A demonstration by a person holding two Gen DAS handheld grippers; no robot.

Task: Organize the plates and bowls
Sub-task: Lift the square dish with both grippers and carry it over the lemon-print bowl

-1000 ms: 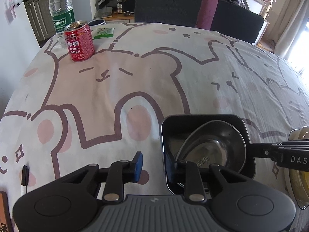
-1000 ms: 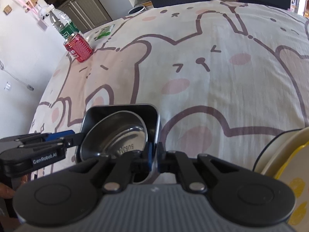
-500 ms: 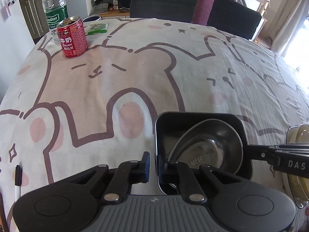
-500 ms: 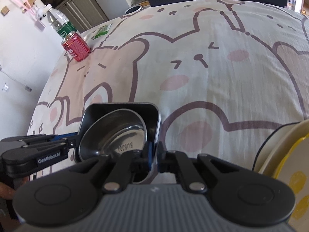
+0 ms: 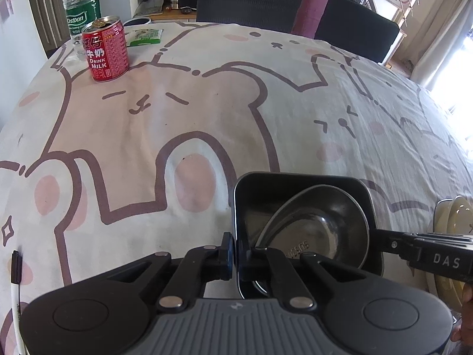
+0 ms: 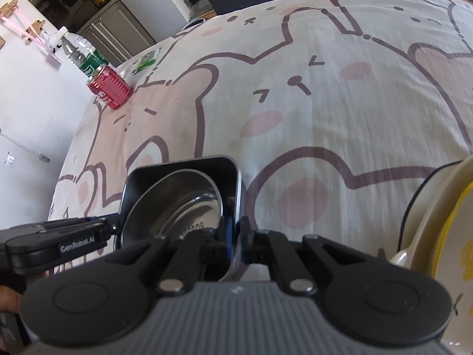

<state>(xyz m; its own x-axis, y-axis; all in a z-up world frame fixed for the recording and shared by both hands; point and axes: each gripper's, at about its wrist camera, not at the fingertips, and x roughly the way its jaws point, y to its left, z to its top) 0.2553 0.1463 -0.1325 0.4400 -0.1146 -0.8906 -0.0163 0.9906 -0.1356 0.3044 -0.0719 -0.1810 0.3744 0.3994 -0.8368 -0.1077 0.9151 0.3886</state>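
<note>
A black square dish (image 5: pixel 295 186) holds a tilted round steel bowl (image 5: pixel 319 224) on the bear-print cloth. My left gripper (image 5: pixel 235 256) is shut on the dish's left wall. My right gripper (image 6: pixel 235 236) is shut on the dish's right wall (image 6: pixel 238 183); the steel bowl (image 6: pixel 183 204) leans inside it. The right gripper's arm shows at the right in the left wrist view (image 5: pixel 428 254), and the left gripper's arm shows at the left in the right wrist view (image 6: pixel 59 242). A stack of cream and yellow plates (image 6: pixel 443 207) lies to the right.
A red milk can (image 5: pixel 105 50), a water bottle (image 5: pixel 80 9) and a green packet (image 5: pixel 145 36) stand at the table's far left corner. Dark chairs (image 5: pixel 251 0) stand behind the table. A pen (image 5: pixel 16 284) lies at the near left edge.
My left gripper has closed from open onto the dish's left wall. The right gripper has kept its hold on the right wall. Both views have shifted slightly.
</note>
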